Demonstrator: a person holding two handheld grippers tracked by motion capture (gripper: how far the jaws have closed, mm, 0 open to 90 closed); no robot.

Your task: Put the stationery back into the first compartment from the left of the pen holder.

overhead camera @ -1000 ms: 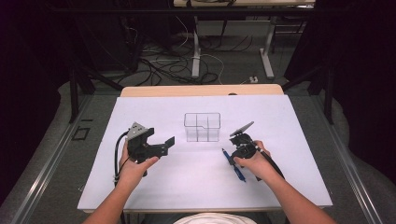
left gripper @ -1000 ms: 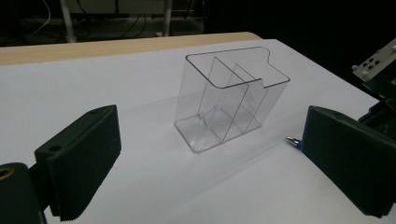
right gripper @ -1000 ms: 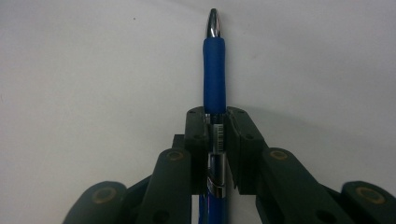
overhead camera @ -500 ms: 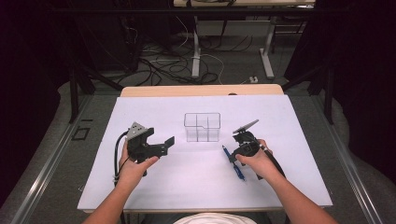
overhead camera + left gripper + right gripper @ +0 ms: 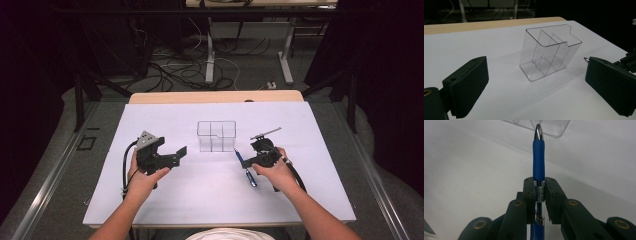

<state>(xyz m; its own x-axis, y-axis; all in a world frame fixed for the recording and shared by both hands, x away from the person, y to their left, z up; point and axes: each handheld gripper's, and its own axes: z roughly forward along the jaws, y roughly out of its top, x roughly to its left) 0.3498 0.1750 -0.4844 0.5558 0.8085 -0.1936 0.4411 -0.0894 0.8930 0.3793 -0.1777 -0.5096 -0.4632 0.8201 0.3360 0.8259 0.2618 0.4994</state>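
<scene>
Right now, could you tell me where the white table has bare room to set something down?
The white table is bare along its far edge behind the clear plastic divided organiser, in the near middle between the hands, and at both side margins. It is crowded just right of the organiser, where the right claw holds the blue pen. The left claw hangs open.

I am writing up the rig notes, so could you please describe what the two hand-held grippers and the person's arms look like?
Both grippers are black. The left gripper has two broad, flat jaws with ribbed pads, a grey three-cornered plate on top and a black cable trailing back. The right gripper shows brass-coloured pivot pins and carries a thin grey plate. The forearms are bare; a white garment shows.
</scene>
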